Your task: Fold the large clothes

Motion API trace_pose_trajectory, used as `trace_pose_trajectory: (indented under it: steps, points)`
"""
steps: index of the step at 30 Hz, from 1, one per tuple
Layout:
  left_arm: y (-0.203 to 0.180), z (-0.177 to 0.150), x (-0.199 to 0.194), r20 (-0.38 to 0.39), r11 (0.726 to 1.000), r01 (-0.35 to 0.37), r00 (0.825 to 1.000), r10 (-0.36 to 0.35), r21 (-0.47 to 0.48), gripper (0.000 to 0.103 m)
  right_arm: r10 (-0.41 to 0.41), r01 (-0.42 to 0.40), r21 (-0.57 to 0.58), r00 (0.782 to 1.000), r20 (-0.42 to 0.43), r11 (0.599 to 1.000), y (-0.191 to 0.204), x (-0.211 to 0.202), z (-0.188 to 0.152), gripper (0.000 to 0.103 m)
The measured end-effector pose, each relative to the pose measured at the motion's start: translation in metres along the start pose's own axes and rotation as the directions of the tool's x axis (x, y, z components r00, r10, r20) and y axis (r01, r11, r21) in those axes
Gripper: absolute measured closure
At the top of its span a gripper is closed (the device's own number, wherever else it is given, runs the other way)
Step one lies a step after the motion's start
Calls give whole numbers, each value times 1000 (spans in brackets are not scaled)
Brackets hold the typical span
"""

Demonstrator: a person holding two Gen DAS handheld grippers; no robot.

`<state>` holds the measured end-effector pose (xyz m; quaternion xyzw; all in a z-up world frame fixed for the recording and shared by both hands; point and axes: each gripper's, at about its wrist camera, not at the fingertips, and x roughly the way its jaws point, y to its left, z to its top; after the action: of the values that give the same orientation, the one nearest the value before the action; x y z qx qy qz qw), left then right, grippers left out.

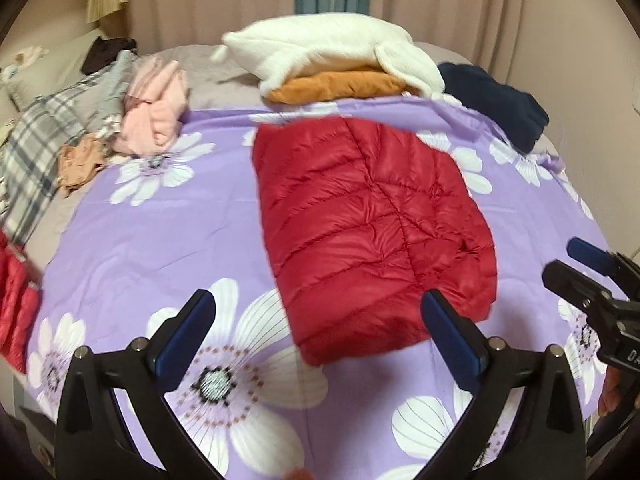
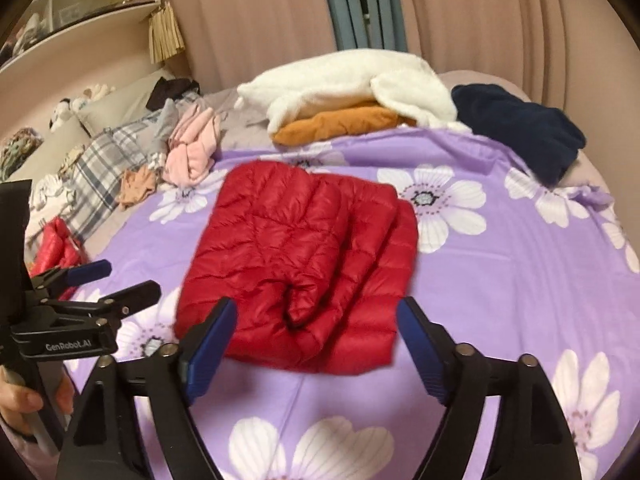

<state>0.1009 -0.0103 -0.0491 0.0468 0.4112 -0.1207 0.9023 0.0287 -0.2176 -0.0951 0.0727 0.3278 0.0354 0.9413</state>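
A red quilted puffer jacket (image 1: 368, 224) lies folded into a compact rectangle on the purple flowered sheet (image 1: 160, 240); it also shows in the right wrist view (image 2: 304, 264). My left gripper (image 1: 316, 308) is open and empty, hovering just before the jacket's near edge. My right gripper (image 2: 316, 312) is open and empty, its fingers either side of the jacket's near edge, above it. Each gripper shows in the other's view: the right one (image 1: 568, 260) at the right edge, the left one (image 2: 120, 280) at the left edge.
At the back of the bed lie a white fleece (image 1: 332, 52) over an orange garment (image 1: 344, 86), a navy garment (image 1: 496, 104), a pink garment (image 1: 156, 116) and a plaid one (image 1: 44, 148). Another red quilted piece (image 1: 16, 300) lies at the left edge. Curtains hang behind.
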Motion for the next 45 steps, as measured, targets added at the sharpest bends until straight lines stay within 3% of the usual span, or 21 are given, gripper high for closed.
trace_pose_trajectory:
  steps: [3, 6, 15, 19, 23, 45]
  points:
    - [0, 0, -25, 8, 1000, 3, 1000, -3, -12, 0, 5, -5, 18, 1000, 6, 1000, 3, -17, 1, 14]
    - [-2, -4, -47, 11, 1000, 4, 1000, -4, -15, 0, 5, -5, 20, 1000, 12, 1000, 8, -30, 1, 1]
    - [-5, -15, -83, -9, 999, -28, 1000, 27, -21, 0, -2, 2, 3, 999, 40, 1000, 24, -59, 1, 1]
    - [-9, -21, -86, -13, 998, -57, 998, 57, -17, 0, -57, 57, 13, 998, -14, 998, 24, -47, -7, 1]
    - [-12, -25, -87, -12, 997, -81, 997, 81, -1, 0, -48, 48, -5, 998, -33, 999, 27, -48, -12, 1]
    - [-19, -29, -86, -35, 998, -66, 997, 66, -2, 0, -58, 57, -26, 998, -16, 998, 34, -56, -11, 1]
